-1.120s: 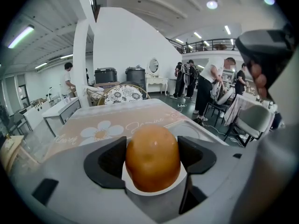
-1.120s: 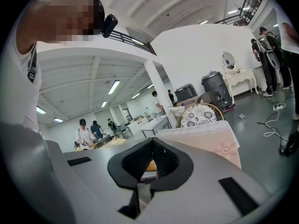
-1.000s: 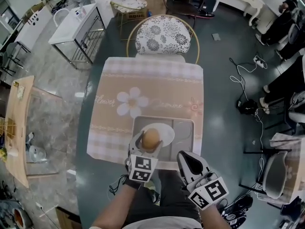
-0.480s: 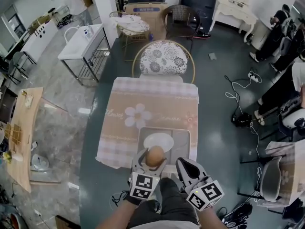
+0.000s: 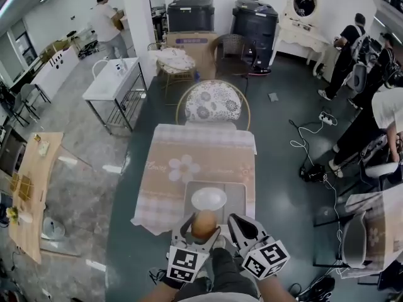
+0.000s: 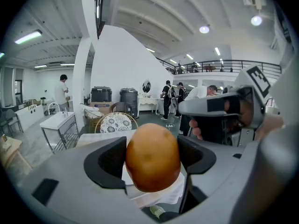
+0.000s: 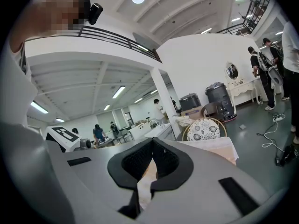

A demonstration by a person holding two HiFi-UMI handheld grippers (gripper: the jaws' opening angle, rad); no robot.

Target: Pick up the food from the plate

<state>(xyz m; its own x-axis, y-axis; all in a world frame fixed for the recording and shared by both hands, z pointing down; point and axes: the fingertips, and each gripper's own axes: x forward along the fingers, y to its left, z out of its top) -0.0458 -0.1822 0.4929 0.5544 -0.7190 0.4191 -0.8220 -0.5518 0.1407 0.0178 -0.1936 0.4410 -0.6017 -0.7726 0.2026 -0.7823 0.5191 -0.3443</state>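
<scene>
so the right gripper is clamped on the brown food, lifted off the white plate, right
No, it is the left gripper that is clamped on the brown food, lifted off the white plate; the left gripper view shows it.

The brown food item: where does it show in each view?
Head view: brown food, bottom centre, held in the left gripper.
Left gripper view: brown food at centre, clamped between the jaws.
Right gripper view: not in it.
Shared landmark: the floral chair, in all three views.

Brown bun (image 6: 153, 157) between left gripper (image 6: 152, 160) jaws
</scene>
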